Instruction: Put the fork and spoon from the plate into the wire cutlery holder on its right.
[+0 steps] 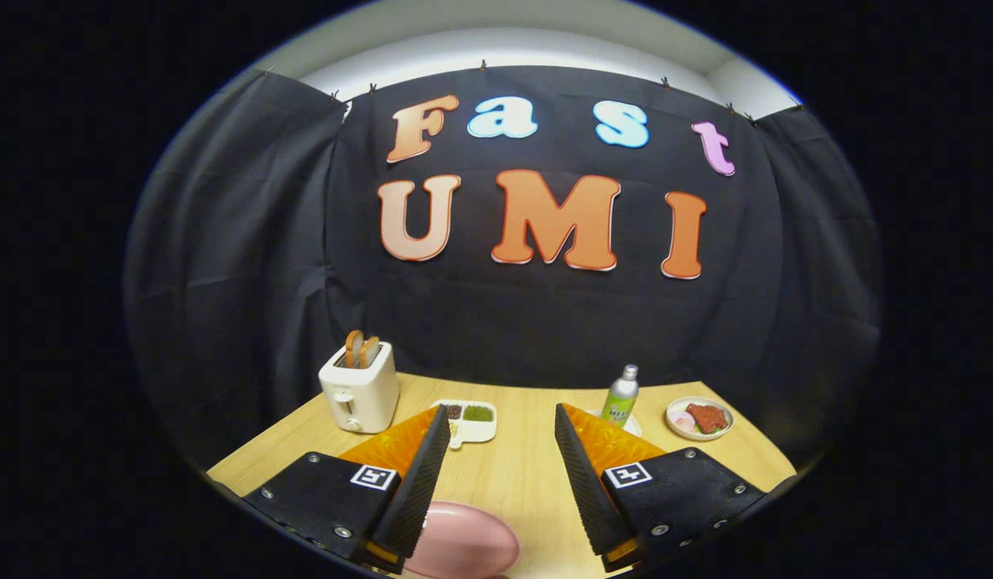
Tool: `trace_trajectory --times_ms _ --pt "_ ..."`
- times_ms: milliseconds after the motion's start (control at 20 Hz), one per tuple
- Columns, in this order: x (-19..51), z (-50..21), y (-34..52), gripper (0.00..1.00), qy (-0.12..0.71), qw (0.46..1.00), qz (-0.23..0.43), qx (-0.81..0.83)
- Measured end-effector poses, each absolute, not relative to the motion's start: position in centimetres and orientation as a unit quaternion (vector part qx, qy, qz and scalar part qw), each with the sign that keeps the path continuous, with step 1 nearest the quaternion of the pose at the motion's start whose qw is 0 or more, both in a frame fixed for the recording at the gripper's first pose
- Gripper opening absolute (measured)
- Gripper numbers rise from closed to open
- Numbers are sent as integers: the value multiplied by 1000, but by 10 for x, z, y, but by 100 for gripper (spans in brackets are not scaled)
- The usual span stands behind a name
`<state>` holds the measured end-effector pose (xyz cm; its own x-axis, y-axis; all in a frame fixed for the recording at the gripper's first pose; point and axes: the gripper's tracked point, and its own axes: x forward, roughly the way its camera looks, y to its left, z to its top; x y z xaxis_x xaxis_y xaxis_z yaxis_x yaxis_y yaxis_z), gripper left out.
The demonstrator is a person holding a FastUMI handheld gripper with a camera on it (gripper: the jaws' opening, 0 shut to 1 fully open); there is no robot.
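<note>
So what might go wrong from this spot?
The gripper is open with nothing between its fingers, held above the wooden table. The pink plate lies low beneath the fingers, so coming down carelessly might knock it. The bottle just beyond the fingers looks tall and narrow; a sideways sweep might tip it. The toaster with toast also stands near.

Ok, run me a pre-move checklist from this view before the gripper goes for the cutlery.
1. Gripper open, nothing between the fingers: ok.
2. Pink plate in view, low between the fingers: ok, partly seen.
3. Fork and spoon located on the plate: cannot tell.
4. Wire cutlery holder located: cannot tell.
5. Toaster, divided tray, bottle and food bowl lie beyond the fingers, apart from the plate: ok.
</note>
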<state>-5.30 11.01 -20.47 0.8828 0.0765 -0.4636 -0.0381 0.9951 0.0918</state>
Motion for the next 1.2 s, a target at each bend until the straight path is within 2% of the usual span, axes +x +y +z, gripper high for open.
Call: trace_trajectory --times_ms 250,600,1000,1100,1200 --pt "-95 -267 166 80 341 937 68 39" --pt "-153 -343 202 81 471 877 90 22" --pt "-192 -398 218 81 561 822 98 3" --pt "-197 -404 215 78 579 810 92 12" --pt "-199 -411 217 69 594 799 94 13"
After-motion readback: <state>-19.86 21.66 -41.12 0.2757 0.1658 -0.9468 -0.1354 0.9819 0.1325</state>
